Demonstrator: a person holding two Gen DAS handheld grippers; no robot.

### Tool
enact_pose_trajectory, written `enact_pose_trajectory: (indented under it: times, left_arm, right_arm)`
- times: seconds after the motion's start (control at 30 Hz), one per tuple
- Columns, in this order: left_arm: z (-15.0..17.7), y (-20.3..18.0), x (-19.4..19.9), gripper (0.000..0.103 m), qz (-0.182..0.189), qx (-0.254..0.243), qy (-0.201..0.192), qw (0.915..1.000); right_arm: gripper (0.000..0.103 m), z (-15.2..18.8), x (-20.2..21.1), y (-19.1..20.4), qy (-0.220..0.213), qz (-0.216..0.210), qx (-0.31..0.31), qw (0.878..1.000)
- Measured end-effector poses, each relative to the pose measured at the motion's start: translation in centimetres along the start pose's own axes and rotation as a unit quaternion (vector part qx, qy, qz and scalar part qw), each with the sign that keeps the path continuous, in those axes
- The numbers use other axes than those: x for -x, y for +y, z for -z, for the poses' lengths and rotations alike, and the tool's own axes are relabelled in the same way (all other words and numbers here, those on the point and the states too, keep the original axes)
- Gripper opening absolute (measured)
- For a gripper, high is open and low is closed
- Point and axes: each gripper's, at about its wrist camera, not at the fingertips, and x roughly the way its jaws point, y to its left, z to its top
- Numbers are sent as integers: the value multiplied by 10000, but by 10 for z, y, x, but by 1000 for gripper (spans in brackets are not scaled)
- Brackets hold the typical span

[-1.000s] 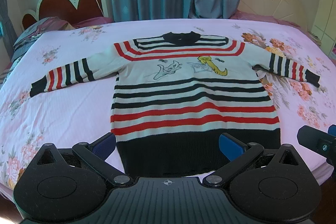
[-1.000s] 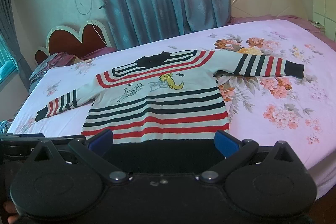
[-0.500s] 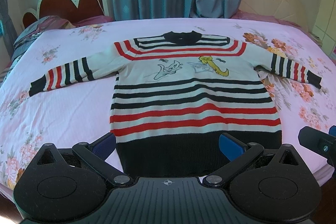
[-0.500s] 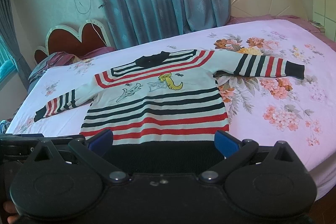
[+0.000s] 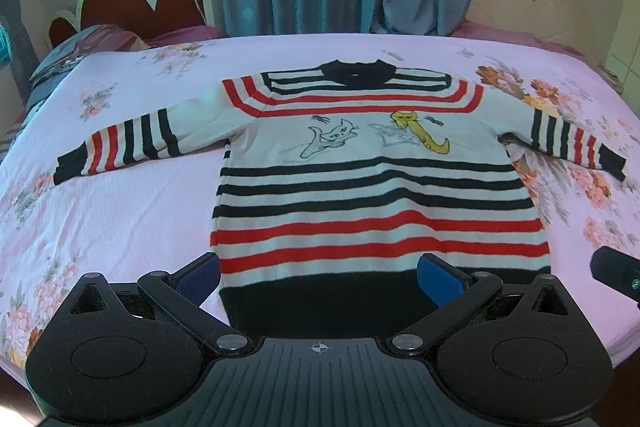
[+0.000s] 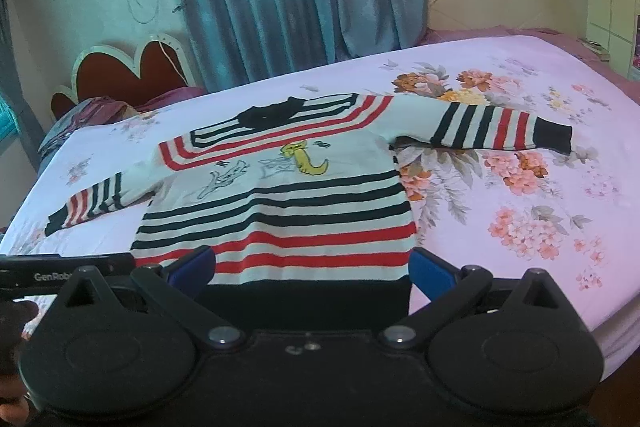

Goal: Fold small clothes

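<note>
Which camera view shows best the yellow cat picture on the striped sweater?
The left wrist view. There the yellow cat picture on the striped knitted sweater faces the camera squarely, near the centre. In the right wrist view the same cat appears smaller and skewed, because the sweater is seen at an angle.

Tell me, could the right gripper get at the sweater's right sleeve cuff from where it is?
Probably yes: the right gripper is open, and only bare bedsheet lies before the cuff, which rests flat, uncovered.

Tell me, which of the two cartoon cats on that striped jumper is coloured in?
The yellow cat, toward the jumper's right-hand sleeve in the left wrist view. It is filled solid yellow, while the other cat beside it is only a grey outline on white.
</note>
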Motion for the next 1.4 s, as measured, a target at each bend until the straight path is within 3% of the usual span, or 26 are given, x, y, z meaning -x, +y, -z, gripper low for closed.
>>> enact_pose_trajectory:
  times: [0.4,0.8,1.1,1.27,1.4]
  left_arm:
    - [-24,-8,-41,103,-43,138,28,9999]
    - [-58,-22,-94,103,-182,402,28,9990]
    - [-83,-43,-139,103,-295,476,52,9984]
    - [-97,-58,-165,103,-351,415,131,9984]
    - [-106,-68,-184,103,-376,361,199,9984]
  right_arm:
    - [102,-23,-34,-29,23,265,-118,9996]
    - [102,-57,-87,-87,75,618,-369,9974]
    - [102,-81,-138,-157,146,965,-831,9918]
    - [89,-89,-167,-208,230,1186,-1300,9841]
    - [85,-94,-186,-247,317,1309,-1733,9756]
